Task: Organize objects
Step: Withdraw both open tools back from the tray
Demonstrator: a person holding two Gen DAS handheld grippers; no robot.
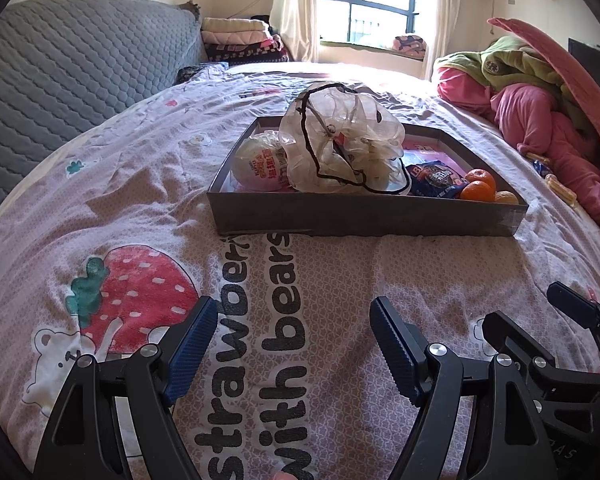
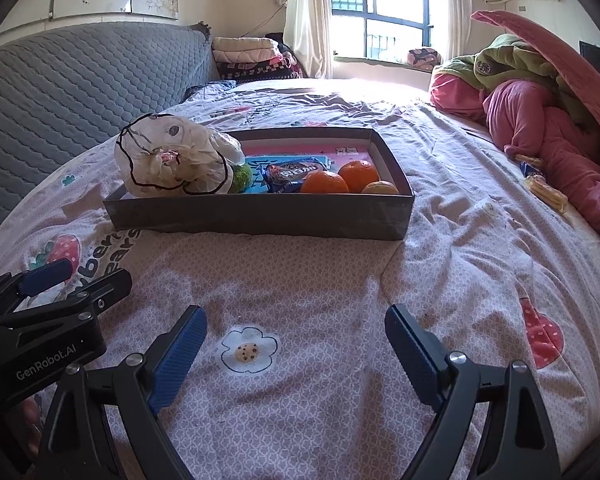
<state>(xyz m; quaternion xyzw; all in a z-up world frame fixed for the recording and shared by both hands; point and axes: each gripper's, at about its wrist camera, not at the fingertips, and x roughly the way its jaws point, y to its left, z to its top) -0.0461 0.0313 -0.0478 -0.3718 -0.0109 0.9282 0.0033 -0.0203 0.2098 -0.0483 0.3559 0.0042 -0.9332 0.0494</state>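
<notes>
A shallow dark box (image 1: pixel 364 216) (image 2: pixel 260 216) sits on the bed. It holds a crumpled clear plastic bag (image 1: pixel 340 140) (image 2: pixel 172 160), a white round snack pack (image 1: pixel 256 164), a dark blue snack packet (image 1: pixel 432 180) (image 2: pixel 292 174), oranges (image 1: pixel 478 186) (image 2: pixel 340 178) and a green item (image 2: pixel 240 178). My left gripper (image 1: pixel 294 344) is open and empty over the sheet, short of the box. My right gripper (image 2: pixel 296 354) is open and empty beside it, also short of the box.
A grey quilted headboard (image 1: pixel 72 64) runs along the left. A pile of pink and green bedding (image 2: pixel 540 96) lies at the right, with yellow snack packs (image 2: pixel 544 192) and a blue packet (image 2: pixel 530 168) beside it. Folded blankets (image 2: pixel 252 56) are stacked by the window.
</notes>
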